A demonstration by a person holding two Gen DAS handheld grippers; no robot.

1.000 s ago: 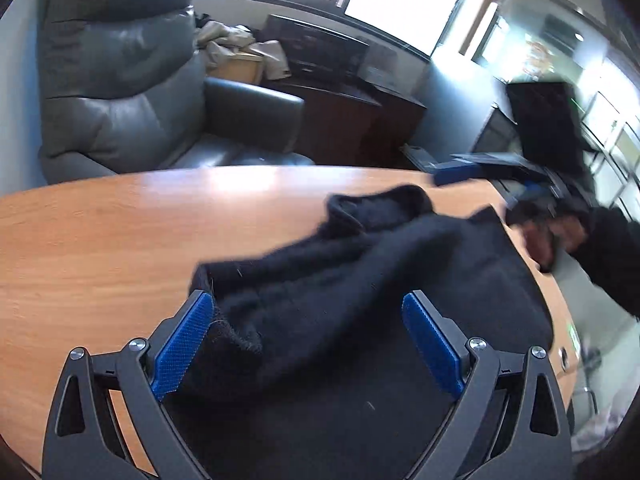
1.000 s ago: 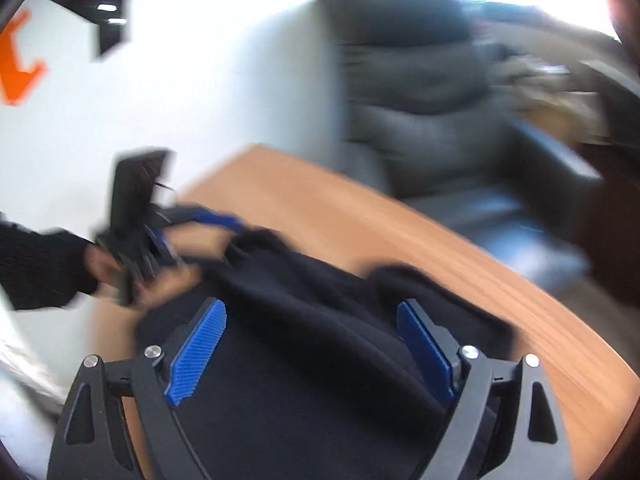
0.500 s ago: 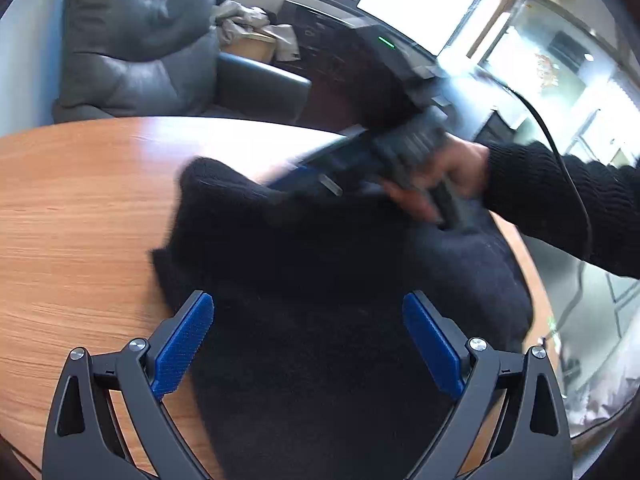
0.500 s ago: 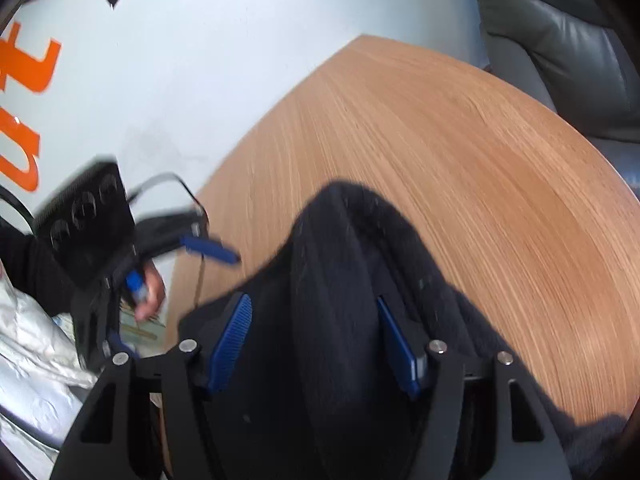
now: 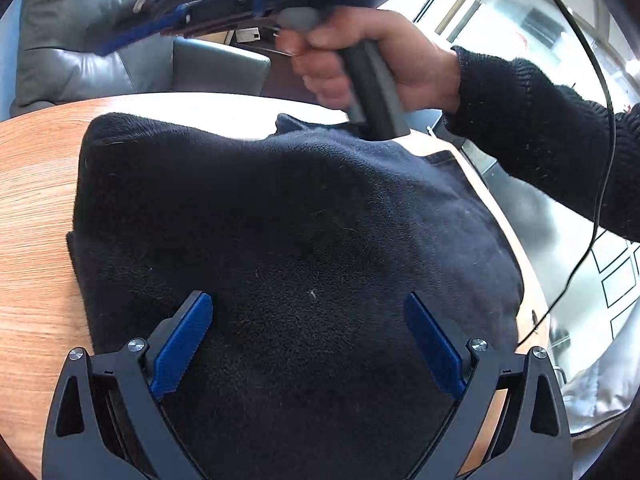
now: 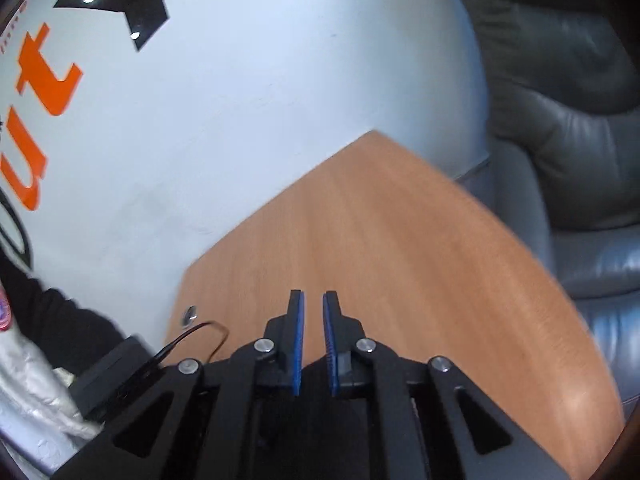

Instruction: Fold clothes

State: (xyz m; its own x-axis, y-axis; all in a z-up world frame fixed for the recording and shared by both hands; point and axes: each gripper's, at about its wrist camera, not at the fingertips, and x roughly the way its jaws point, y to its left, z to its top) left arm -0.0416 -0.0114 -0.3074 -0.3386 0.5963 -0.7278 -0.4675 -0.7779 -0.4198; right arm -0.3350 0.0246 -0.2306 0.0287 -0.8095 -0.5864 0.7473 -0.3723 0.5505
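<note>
A black fleece garment [image 5: 296,240] lies in a folded heap on the wooden table [image 5: 32,200]. My left gripper [image 5: 308,336] is open, its blue fingers spread just above the near part of the garment. My right gripper shows in the left wrist view [image 5: 248,4] held by a hand above the garment's far edge. In the right wrist view my right gripper [image 6: 313,320] has its fingers nearly closed with a narrow gap and nothing visible between them, over bare table [image 6: 400,264]. A dark patch below the fingers may be garment.
A grey leather armchair [image 5: 100,60] stands beyond the table's far edge and shows in the right wrist view [image 6: 568,140]. A white wall with orange lettering [image 6: 44,92] is to the left. A cable [image 5: 600,184] hangs at the right. The table's right edge [image 5: 532,292] is close.
The right gripper has let go of the garment fold, closed and lifted up over the far edge. The garment now lies flatter and doubled over. The left gripper has moved closer over it.
</note>
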